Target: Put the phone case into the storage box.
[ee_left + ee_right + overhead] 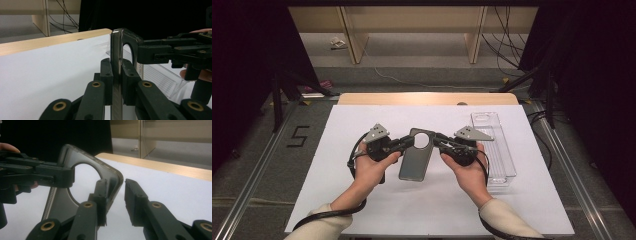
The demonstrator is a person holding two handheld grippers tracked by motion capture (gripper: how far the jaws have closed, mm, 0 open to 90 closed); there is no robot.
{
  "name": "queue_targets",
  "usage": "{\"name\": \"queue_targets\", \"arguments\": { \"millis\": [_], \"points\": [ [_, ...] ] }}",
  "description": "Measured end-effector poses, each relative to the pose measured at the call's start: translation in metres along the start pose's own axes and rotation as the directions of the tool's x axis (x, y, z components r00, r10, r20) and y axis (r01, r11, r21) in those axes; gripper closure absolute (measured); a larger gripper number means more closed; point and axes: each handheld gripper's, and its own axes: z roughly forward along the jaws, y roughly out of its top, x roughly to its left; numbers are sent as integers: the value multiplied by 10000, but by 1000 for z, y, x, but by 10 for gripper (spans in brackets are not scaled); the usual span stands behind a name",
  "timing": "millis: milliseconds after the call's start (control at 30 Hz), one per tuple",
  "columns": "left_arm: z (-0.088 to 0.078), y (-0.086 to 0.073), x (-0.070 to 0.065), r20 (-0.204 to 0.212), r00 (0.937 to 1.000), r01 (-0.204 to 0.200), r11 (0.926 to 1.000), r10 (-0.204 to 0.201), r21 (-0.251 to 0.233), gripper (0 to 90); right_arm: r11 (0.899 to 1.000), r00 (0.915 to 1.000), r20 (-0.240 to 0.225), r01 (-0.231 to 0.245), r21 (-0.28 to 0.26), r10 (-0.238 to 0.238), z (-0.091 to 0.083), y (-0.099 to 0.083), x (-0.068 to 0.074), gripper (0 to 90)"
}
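Note:
A dark grey phone case (414, 160) with a round camera hole is held above the white table sheet (337, 200). My left gripper (411, 141) is shut on the case's upper left edge; in the left gripper view its pads (107, 72) clamp the thin case (116, 47) edge-on. My right gripper (437, 140) is at the case's upper right corner. In the right gripper view the corner of the case (112, 180) sits between the jaws of the right gripper (116, 192). One pad (101, 195) is against it and the other stands apart, so the jaws are open.
A clear plastic tray (497, 150) lies on the sheet just right of my right hand. The table's wooden far edge (427, 98) runs behind. Dark curtains and stand legs flank the table, and cables lie on the floor beyond.

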Motion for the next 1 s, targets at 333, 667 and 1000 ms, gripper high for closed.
{"name": "queue_targets", "arguments": {
  "millis": [333, 667, 1000],
  "points": [
    [1, -1, -1, 9, 10000, -4, 10000, 4, -5, 811, 9999, 9999, 53, -164, 50, 164, 1, 0, 0, 787],
    [4, -3, -5, 147, 9999, -62, 9999, 61, 89, 807, 9992, 9987, 313, -390, -20, 390, -4, 5, 1, 843],
    [5, -4, -5, 273, 9996, -1, 9998, -4, 183, 797, 9997, 9975, 701, 112, -219, -96, -12, 14, 9, 855]
  ]
}}
